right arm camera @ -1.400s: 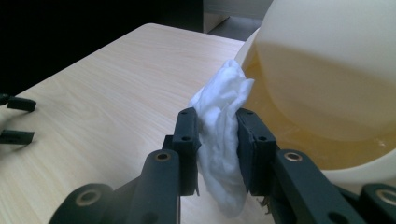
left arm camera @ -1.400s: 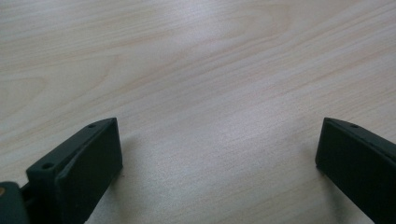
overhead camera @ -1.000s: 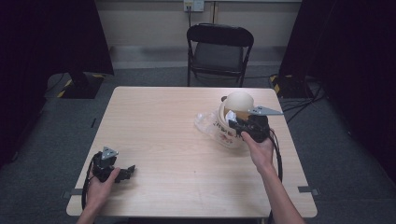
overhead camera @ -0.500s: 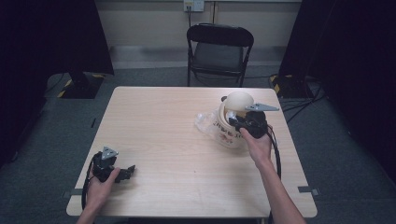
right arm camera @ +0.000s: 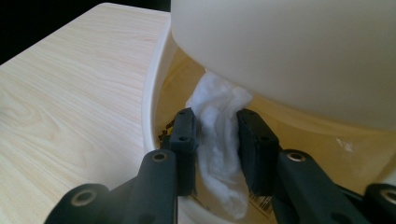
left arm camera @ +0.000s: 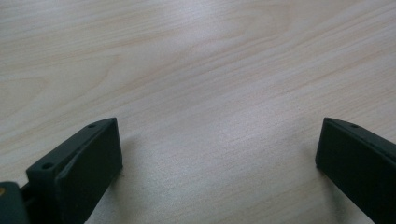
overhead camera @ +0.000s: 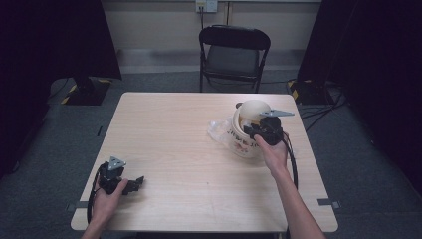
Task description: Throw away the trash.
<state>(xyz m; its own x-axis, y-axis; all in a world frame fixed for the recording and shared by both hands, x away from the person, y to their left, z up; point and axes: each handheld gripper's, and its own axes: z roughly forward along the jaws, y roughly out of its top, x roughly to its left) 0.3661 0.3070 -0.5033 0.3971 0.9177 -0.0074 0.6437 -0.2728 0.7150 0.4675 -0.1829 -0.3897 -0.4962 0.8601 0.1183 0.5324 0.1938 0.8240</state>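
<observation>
A cream pot with printed markings stands right of the table's middle, its domed lid tilted on top. My right gripper reaches into the pot's near side. In the right gripper view the gripper is shut on a white soft wad that hangs in the gap between the pot's rim and the lid. My left gripper rests near the table's front left corner. Its jaws stand wide open over bare wood.
A crumpled clear plastic bag lies against the pot's left side. A black folding chair stands behind the light wooden table. Dark curtains hang on both sides, and cables lie on the floor at right.
My right gripper has edged slightly forward, closer against the pot. The left gripper has stayed where it was.
</observation>
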